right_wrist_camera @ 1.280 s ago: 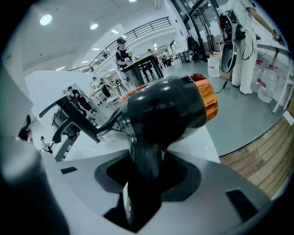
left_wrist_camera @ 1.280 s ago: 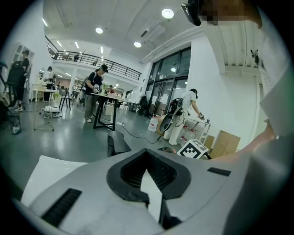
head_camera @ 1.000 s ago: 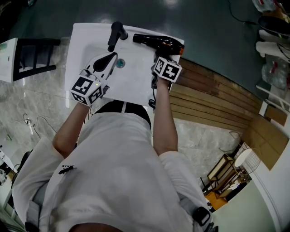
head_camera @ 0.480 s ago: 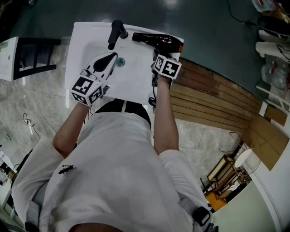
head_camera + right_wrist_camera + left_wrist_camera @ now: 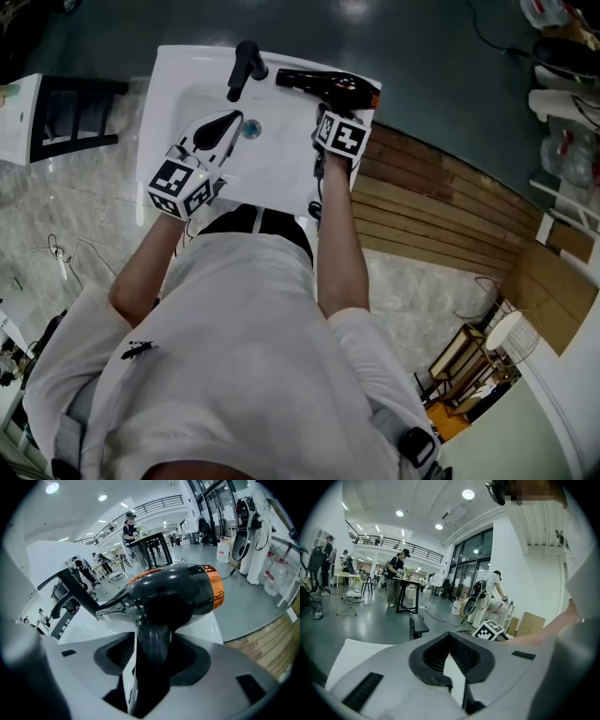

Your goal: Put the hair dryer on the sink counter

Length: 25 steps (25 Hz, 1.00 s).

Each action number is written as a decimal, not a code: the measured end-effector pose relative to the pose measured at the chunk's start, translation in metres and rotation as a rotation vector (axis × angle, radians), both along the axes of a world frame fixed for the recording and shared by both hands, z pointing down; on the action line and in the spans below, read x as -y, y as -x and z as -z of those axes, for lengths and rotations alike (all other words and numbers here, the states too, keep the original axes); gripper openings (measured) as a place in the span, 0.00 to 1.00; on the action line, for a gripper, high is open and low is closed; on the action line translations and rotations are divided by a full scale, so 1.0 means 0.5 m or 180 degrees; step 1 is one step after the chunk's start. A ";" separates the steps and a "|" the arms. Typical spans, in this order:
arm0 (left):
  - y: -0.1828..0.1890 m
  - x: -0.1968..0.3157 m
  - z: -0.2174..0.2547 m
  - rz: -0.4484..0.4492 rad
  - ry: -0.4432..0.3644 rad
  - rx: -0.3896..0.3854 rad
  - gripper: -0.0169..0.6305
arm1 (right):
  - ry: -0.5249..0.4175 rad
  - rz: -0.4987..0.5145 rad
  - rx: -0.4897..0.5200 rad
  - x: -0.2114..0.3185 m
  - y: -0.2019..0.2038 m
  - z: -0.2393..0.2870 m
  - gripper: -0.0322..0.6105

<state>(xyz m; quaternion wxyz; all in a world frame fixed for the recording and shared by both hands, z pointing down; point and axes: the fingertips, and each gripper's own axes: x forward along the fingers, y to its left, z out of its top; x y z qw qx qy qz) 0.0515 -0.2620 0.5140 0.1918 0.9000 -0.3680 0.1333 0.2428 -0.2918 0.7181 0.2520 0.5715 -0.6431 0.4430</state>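
The black hair dryer (image 5: 328,86) with its orange rear ring lies on the back right of the white sink counter (image 5: 281,164), nozzle toward the faucet. My right gripper (image 5: 329,111) points down at it. In the right gripper view the dryer (image 5: 178,590) fills the middle and its handle runs between the jaws of my right gripper (image 5: 152,656). These jaws have just been opening, and a white sliver shows beside the handle, so the pads do not press on it. My left gripper (image 5: 225,124) hovers over the basin, shut on nothing (image 5: 451,660).
A black faucet (image 5: 246,67) stands at the back of the basin, left of the dryer's nozzle, above a blue drain (image 5: 251,129). The dryer's cord (image 5: 315,202) hangs over the counter's front edge. A dark frame (image 5: 66,117) stands to the left, and wooden boards (image 5: 441,202) to the right.
My right gripper has edged slightly toward the dryer. The dryer, the left gripper and the person have kept their places.
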 end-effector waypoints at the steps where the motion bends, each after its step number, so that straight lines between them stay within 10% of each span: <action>1: 0.001 0.001 -0.001 0.0003 0.0000 0.0004 0.03 | 0.0014 0.0006 -0.0031 0.001 -0.001 -0.002 0.36; 25: 0.026 -0.056 0.045 -0.0015 -0.0109 -0.0035 0.03 | -0.0038 0.0167 -0.0407 -0.016 0.014 0.030 0.39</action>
